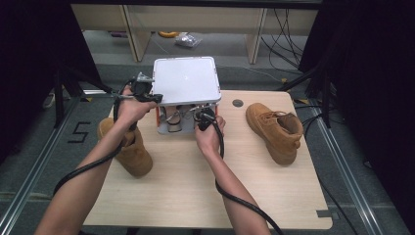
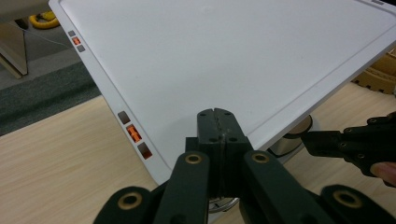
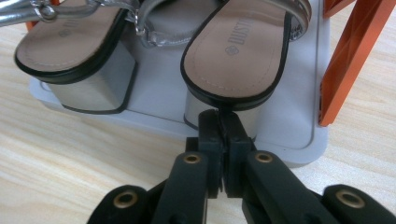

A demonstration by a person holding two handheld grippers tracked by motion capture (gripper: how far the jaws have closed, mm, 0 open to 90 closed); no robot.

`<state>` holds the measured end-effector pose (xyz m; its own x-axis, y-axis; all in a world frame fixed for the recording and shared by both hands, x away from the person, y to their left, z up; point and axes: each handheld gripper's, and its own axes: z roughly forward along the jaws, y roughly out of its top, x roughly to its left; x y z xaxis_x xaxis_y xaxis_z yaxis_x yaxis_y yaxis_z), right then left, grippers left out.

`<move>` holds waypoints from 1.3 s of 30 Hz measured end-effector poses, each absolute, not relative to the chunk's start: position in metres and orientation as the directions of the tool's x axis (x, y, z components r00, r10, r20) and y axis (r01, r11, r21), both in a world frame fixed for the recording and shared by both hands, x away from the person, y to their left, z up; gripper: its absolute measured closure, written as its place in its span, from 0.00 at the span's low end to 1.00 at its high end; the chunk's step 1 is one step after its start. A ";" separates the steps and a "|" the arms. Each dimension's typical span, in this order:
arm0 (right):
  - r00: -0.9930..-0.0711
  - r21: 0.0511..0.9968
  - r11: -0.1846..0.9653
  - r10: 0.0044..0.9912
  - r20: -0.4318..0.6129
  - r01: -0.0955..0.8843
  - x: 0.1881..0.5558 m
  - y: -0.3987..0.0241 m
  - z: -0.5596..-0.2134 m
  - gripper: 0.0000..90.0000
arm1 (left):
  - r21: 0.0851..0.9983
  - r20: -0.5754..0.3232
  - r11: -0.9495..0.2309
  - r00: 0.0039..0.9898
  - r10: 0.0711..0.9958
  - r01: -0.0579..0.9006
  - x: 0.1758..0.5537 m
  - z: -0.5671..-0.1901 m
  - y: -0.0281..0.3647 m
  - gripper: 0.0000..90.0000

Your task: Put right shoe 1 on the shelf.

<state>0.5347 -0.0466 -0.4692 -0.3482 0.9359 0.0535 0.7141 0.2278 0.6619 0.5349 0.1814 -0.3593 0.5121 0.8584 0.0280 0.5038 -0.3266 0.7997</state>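
Boot (image 1: 131, 149) of tan suede sits at the far left of my high view, at the desk's (image 1: 186, 196) left edge, partly under my left forearm. Next along, my left tongs (image 1: 147, 94) hover at the left edge of the white top shelf (image 1: 185, 80) of the small rack; in the left gripper view (image 2: 218, 122) their jaws are pressed together with nothing between them, over the white shelf (image 2: 224, 56).

Under that shelf, on the grey bottom tray (image 3: 299, 126), stand two block-heeled sandals. My right tongs (image 1: 205, 116) point at the rack's front; in the right gripper view (image 3: 223, 125) their jaws are together and empty, right at the silver heel of the right-hand sandal (image 3: 243, 51), with the other sandal (image 3: 70, 51) just beside it to the left. I cannot tell if the tips touch the heel. An orange rack leg (image 3: 355, 56) rises at the right.

Farthest right, a second boot (image 1: 275, 129) lies well apart on the desk.
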 end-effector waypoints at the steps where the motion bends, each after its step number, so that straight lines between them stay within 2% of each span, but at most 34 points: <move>1: -0.340 0.661 0.212 0.938 0.069 0.720 0.534 -0.046 -0.469 0.99 | 0.808 0.016 -0.308 0.504 0.864 0.502 0.535 -0.360 0.180 1.00; 13: -0.345 0.667 0.221 0.937 0.057 0.711 0.536 -0.046 -0.471 0.94 | 0.802 0.026 -0.324 0.513 0.858 0.502 0.535 -0.359 0.182 1.00; 15: -0.352 0.668 0.222 0.934 0.064 0.710 0.536 -0.046 -0.471 0.90 | 0.802 0.022 -0.320 0.509 0.860 0.505 0.535 -0.359 0.182 1.00; 16: -0.355 0.671 0.221 0.932 0.068 0.708 0.535 -0.046 -0.472 0.86 | 0.812 0.007 -0.298 0.501 0.865 0.503 0.535 -0.360 0.181 1.00; 17: -0.353 0.674 0.215 0.933 0.073 0.706 0.533 -0.046 -0.472 0.78 | 0.811 0.006 -0.297 0.502 0.865 0.503 0.535 -0.360 0.181 1.00; 18: -0.361 0.675 0.228 0.930 0.061 0.702 0.533 -0.047 -0.472 0.74 | 0.814 0.002 -0.294 0.503 0.864 0.502 0.535 -0.361 0.181 1.00; 21: -0.373 0.687 0.233 0.926 0.059 0.688 0.527 -0.054 -0.469 0.67 | 0.802 0.025 -0.325 0.514 0.857 0.502 0.535 -0.359 0.182 1.00; 24: -0.410 0.712 0.258 0.911 0.046 0.653 0.521 -0.064 -0.462 0.61 | 0.809 -0.008 -0.287 0.498 0.867 0.513 0.536 -0.359 0.181 1.00; 25: -0.402 0.710 0.236 0.913 0.073 0.664 0.515 -0.068 -0.459 0.59 | 0.811 -0.025 -0.275 0.500 0.866 0.516 0.536 -0.359 0.183 0.99; 27: -0.403 0.709 0.232 0.912 0.080 0.665 0.506 -0.078 -0.452 0.56 | 0.817 -0.051 -0.250 0.497 0.866 0.520 0.534 -0.355 0.184 0.94; 34: -0.409 0.701 0.241 0.909 0.079 0.672 0.485 -0.114 -0.436 0.53 | 0.840 -0.001 -0.279 0.516 0.857 0.465 0.505 -0.331 0.190 0.79; 39: -0.407 0.699 0.239 0.910 0.082 0.675 0.474 -0.136 -0.433 0.52 | 0.850 -0.016 -0.239 0.477 0.879 0.469 0.477 -0.328 0.208 0.72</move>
